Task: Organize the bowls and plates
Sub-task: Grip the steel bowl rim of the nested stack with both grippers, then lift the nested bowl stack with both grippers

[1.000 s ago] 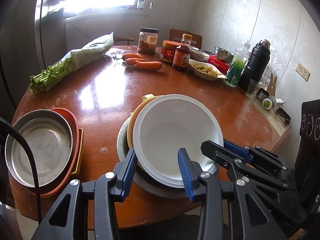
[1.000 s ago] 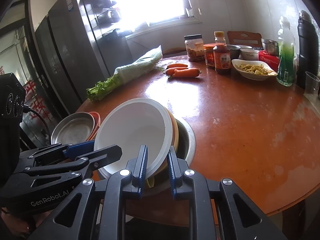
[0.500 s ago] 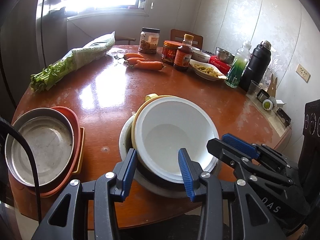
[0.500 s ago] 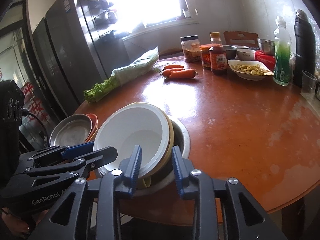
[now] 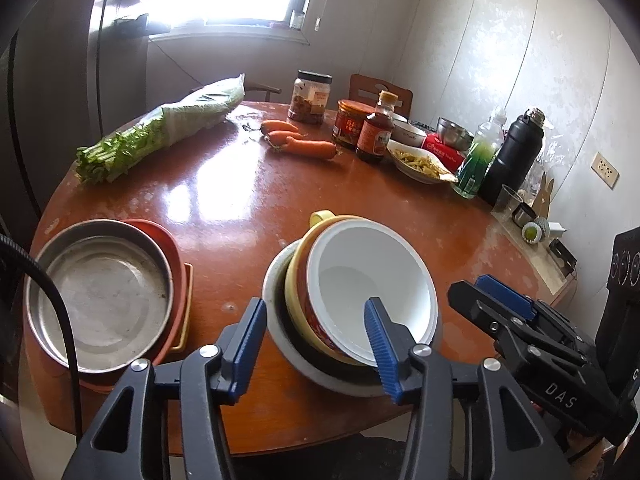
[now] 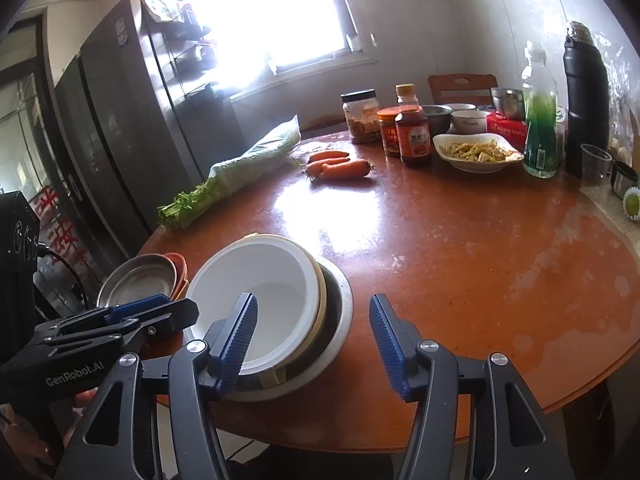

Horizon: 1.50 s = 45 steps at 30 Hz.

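At the left edge of the round wooden surface point(image 5: 248, 208), a metal pan point(image 5: 100, 296) sits nested inside a red dish point(image 5: 172, 248), which rests in a shallow orange tray point(image 5: 187, 308). These three form one stack near the surface's rim.

Right of that stack, apart from it, stands the bowl stack. A white bowl point(image 5: 372, 280) lies tilted inside a yellow bowl point(image 5: 300, 280) with a handle on its far side; both sit in a wide, pale-rimmed basin point(image 5: 276, 320).

The left hand-held gripper point(image 5: 316, 344) straddles the near left part of this stack. Its jaws are opening; its right finger point(image 5: 380, 344) lies inside the white bowl, and its left finger is outside the basin. The pads do not press on the rims.

The right hand-held gripper point(image 6: 312, 340) is at the near right side of the same stack. Its jaws are opening; its left finger point(image 6: 240, 336) lies over the white bowl's interior, and the other finger hangs over bare surface. Nothing is gripped.

Farther back, from left to right, lie bagged greens point(image 5: 168, 132), three carrots point(image 5: 300, 140), jars and a sauce bottle point(image 5: 376, 132), a dish of food point(image 5: 420, 160), a green bottle point(image 5: 478, 160) and a black flask point(image 5: 512, 156).
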Available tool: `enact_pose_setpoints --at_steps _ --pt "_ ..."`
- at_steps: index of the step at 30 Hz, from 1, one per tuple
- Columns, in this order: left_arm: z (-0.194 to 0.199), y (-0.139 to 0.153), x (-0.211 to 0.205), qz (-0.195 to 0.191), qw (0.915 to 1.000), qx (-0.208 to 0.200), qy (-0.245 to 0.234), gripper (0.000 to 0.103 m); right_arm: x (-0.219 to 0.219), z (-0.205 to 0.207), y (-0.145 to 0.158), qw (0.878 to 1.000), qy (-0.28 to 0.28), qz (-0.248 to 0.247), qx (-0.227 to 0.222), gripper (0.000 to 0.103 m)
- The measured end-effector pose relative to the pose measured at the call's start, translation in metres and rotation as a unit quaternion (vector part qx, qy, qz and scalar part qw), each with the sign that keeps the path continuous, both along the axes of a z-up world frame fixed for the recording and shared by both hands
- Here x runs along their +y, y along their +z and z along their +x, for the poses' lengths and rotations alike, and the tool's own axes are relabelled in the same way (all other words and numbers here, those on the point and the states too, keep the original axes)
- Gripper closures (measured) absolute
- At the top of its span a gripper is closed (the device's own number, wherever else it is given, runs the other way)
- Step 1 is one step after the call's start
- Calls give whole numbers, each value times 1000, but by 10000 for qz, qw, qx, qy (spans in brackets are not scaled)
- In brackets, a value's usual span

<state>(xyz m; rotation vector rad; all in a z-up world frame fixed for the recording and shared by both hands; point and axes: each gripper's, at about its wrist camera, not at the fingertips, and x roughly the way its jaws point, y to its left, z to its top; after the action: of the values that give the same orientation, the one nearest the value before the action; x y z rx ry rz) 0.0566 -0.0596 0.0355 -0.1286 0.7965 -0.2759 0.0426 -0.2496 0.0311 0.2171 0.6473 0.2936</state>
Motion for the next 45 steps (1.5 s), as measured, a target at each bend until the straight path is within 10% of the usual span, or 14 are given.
enact_pose_setpoints --at_steps 18,45 --pt "13 -13 7 -128 9993 212 281 27 8 28 -18 9991 73 -243 336 28" --pt "59 -52 -5 50 9975 602 369 27 0 60 -60 9965 114 23 828 28"
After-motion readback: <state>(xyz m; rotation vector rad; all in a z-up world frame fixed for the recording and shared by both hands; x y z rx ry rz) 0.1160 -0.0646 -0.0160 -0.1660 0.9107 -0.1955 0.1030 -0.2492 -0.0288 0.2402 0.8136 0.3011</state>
